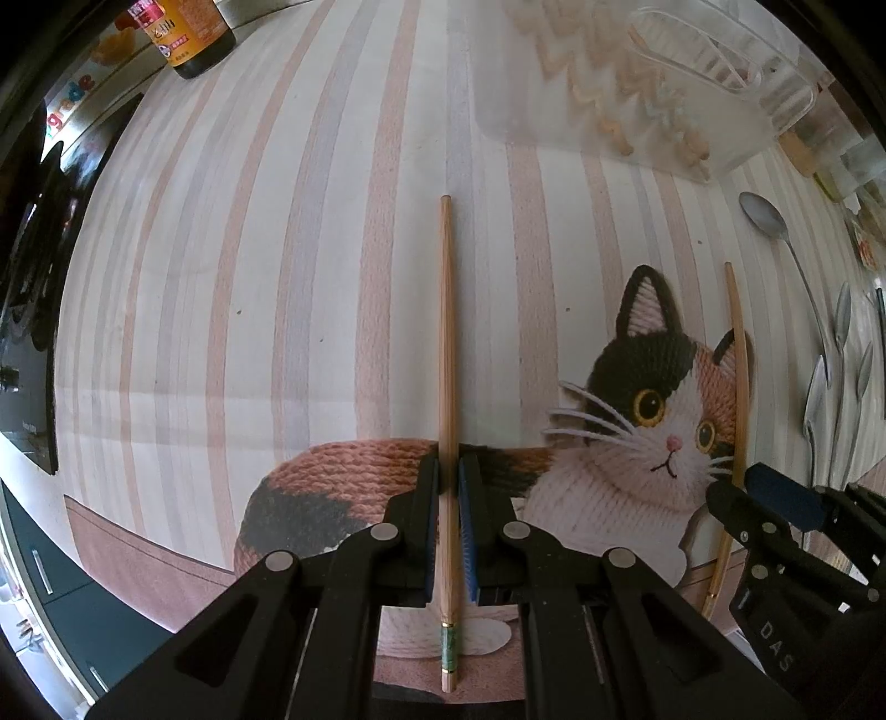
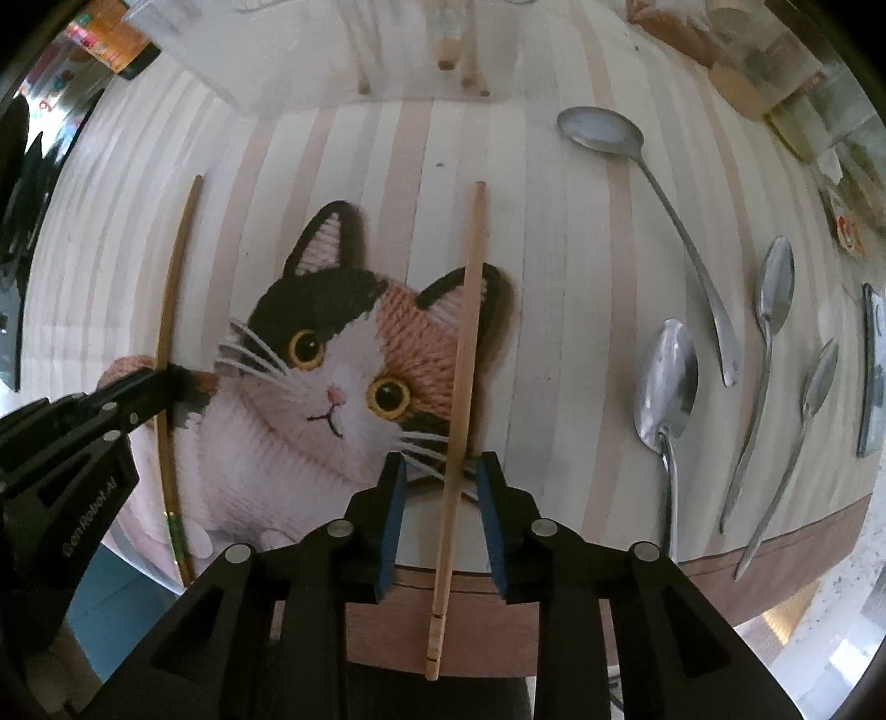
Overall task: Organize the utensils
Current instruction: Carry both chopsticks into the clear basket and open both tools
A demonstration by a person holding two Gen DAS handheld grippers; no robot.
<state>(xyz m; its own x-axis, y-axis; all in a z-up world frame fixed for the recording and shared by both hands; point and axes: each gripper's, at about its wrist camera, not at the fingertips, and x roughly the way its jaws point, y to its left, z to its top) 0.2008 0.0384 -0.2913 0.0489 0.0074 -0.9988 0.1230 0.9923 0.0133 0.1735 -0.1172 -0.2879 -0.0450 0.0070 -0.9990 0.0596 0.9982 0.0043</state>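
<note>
A striped cat mat (image 2: 343,183) covers the worktop (image 2: 864,554). On it, a chopstick (image 2: 462,387) lies between the right jaws, four spoons (image 2: 664,376) to their right, a clear bin (image 1: 637,99) ahead of the left jaws.

bottle (image 1: 191,39): top cut off by frame edge | clear container (image 2: 332,50): contents blurred | countertop items (image 2: 786,83): blurred, unidentifiable

home kitchen or dining table, striped cat-print mat (image 2: 354,354), loose spoons (image 2: 667,382) along right edge, clear utensil container (image 1: 637,88) at far edge, sauce bottle (image 1: 188,33) at far left corner
</note>
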